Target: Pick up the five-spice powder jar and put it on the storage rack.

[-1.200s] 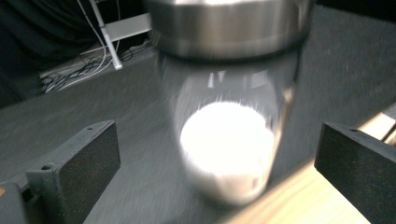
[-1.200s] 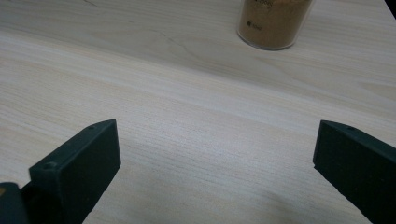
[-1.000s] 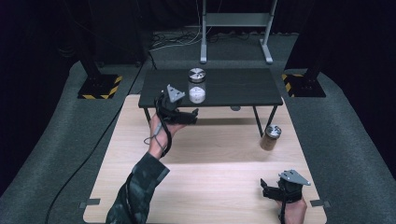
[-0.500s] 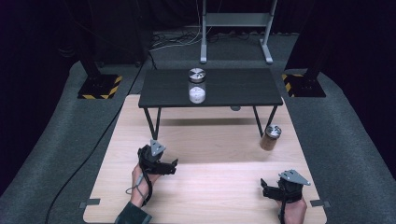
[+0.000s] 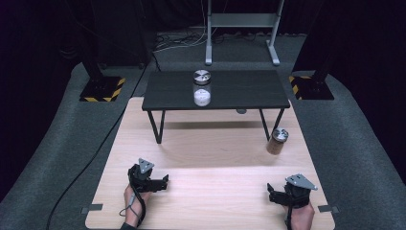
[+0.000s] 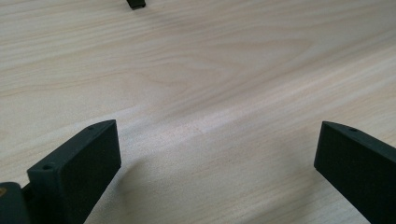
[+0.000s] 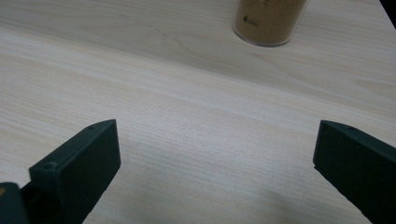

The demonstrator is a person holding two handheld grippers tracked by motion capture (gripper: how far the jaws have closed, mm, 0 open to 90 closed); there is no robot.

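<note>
Both grippers, left (image 5: 163,182) and right (image 5: 272,195), rest wide-jawed on pale grained wood (image 5: 215,201).

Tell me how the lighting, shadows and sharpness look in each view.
High view: the wooden table is brightly lit, the surroundings fall off to near black, and the small black table casts a soft shadow below it. Left gripper view: the near jaws look soft, the wood grain sharper, with a dark shadow beside the left jaw. Right gripper view: even light, the brown jar cropped at the top edge.
</note>
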